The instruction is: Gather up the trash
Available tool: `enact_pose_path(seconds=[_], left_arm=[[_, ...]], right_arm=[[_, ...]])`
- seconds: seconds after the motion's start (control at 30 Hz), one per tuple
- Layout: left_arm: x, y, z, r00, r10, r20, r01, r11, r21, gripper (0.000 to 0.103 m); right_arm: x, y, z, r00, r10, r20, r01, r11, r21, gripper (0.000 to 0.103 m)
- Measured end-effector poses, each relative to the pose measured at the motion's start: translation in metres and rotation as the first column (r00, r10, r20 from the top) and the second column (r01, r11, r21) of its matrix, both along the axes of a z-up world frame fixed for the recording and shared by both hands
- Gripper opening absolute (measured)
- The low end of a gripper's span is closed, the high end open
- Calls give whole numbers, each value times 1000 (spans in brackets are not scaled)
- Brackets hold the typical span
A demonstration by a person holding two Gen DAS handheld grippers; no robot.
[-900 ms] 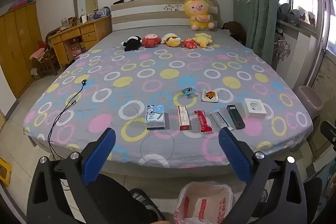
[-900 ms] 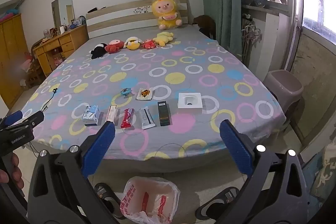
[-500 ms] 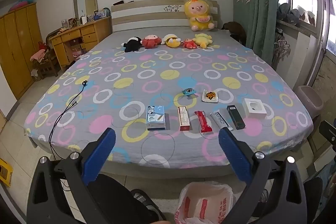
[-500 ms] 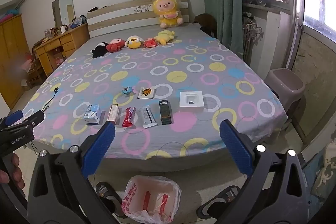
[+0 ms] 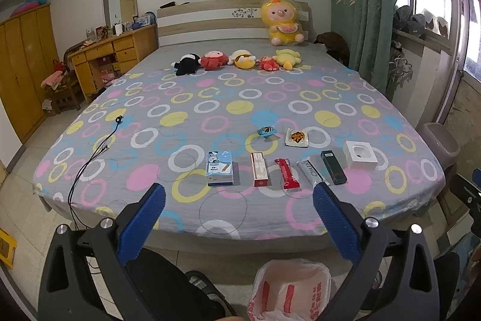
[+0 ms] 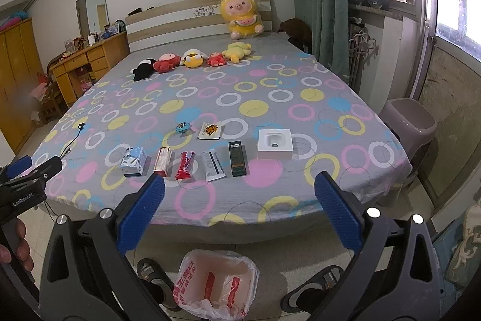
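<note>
Near the foot of the bed lies a row of trash: a blue box, a red-and-white box, a red wrapper, a white sachet, a dark box and a white square box. Behind them lie a small blue candy wrapper and a white packet. My left gripper hovers open short of the bed edge, empty. My right gripper is open and empty too, back from the row. A white plastic bag stands open on the floor below.
Several plush toys line the head of the bed, with a big yellow one at the headboard. A black cable trails off the left edge. A grey bin stands right of the bed. Slippered feet flank the bag.
Both views have shifted only slightly; the bed and trash row sit a touch lower and nearer in the right wrist view. Both grippers stay wide open and nothing has been picked up.
</note>
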State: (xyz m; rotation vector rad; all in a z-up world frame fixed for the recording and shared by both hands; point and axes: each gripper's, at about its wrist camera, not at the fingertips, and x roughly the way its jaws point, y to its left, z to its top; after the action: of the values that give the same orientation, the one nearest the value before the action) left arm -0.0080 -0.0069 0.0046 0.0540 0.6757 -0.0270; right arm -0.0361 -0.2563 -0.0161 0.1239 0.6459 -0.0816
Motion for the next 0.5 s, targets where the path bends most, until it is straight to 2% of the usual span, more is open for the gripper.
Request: enact_pose_path(seconds=[0.5], left_arm=[[-2, -1, 1, 1000, -3, 3, 3, 1000, -7, 96]], right_arm=[[-1, 1, 1, 1000, 4, 0, -4, 1000, 0, 98]])
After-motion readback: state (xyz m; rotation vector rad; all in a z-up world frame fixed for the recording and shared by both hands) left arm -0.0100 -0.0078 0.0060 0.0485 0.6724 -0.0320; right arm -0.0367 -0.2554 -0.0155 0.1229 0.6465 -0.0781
